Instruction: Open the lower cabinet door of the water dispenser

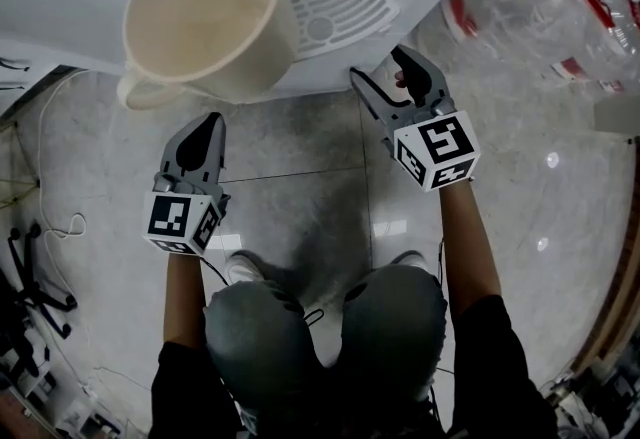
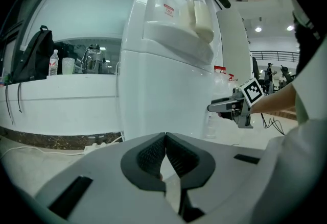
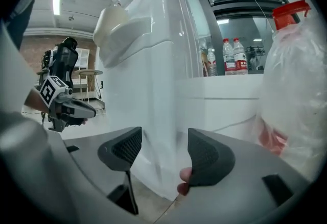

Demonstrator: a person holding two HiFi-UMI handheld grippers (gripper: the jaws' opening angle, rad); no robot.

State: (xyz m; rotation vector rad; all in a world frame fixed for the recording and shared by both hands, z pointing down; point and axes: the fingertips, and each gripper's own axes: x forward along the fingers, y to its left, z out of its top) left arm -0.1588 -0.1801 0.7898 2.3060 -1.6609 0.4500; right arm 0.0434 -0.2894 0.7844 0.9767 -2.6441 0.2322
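Grey tiled floor (image 1: 300, 142) lay under both grippers; the white water dispenser (image 2: 168, 39) stood ahead of the jaws, with a cream mug (image 1: 205, 17) on its drip tray above them. Left gripper (image 2: 165, 137): jaws pressed together with nothing between, pointed at the lower cabinet door (image 2: 163, 98) but short of it. Right gripper (image 3: 164, 141): jaws wide apart, straddling the dispenser's right front edge at door height, pads not seen pressing on it; a clear water bottle (image 3: 294, 80) stood just right of them.

Glossy grey tiled floor (image 1: 300, 142); a black backpack (image 2: 33, 57) stands on a white counter (image 2: 61, 90).
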